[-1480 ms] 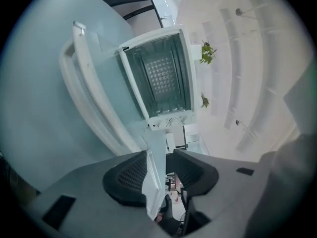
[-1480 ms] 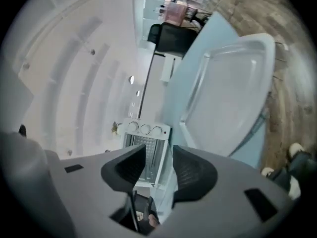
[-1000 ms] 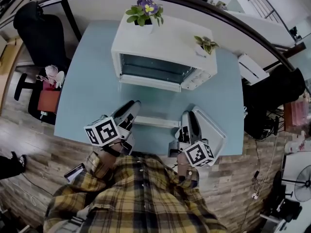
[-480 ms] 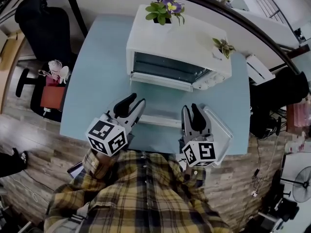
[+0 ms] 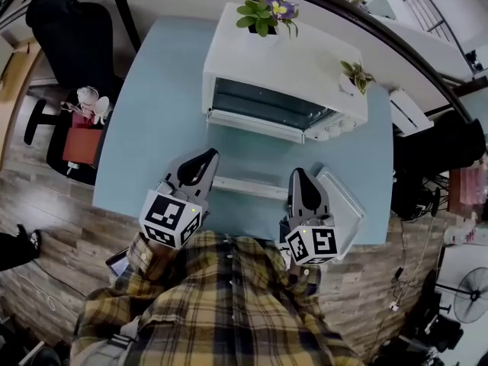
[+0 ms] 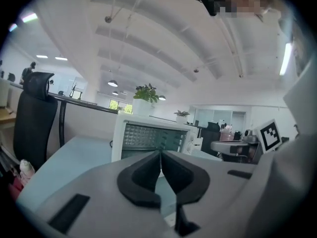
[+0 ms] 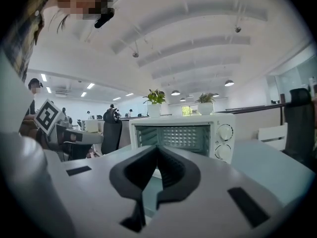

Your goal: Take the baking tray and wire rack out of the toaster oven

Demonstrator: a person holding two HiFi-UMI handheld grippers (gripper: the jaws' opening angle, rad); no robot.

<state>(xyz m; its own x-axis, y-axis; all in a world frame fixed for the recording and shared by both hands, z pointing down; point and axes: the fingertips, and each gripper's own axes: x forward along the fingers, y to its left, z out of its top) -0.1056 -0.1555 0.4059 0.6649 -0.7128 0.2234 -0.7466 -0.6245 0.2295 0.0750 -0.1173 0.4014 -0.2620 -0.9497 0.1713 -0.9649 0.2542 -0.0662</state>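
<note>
Facing the toaster oven (image 5: 297, 59) across the pale blue worktop (image 5: 152, 120), both tongs hang low at the near edge, close to the person's plaid shirt (image 5: 221, 296); the left tongs (image 5: 204, 158) have their jaws pressed together with nothing between them, and the right tongs (image 5: 299, 175) are likewise closed and empty; each gripper view looks over its dark pads straight at the oven's front, so the pair reads as parked and squared up, not at work. The baking tray (image 5: 345, 204) lies flat on the worktop, just right of the right tongs, out of the oven and off to the side where it leaves the path to the oven free. A pale narrow strip (image 5: 245, 187) lies on the worktop between the two tongs; it may be the wire rack, but I cannot tell. Through the oven's front only a dimpled back wall (image 7: 173, 135) shows; whether the glass door is shut or dropped open is unclear, and no rack can be made out inside. A flowering plant (image 5: 265, 10) and a smaller plant (image 5: 355, 75) stand on the oven's roof, clear of the front; judging by this, the tray's half of the job is done.
</note>
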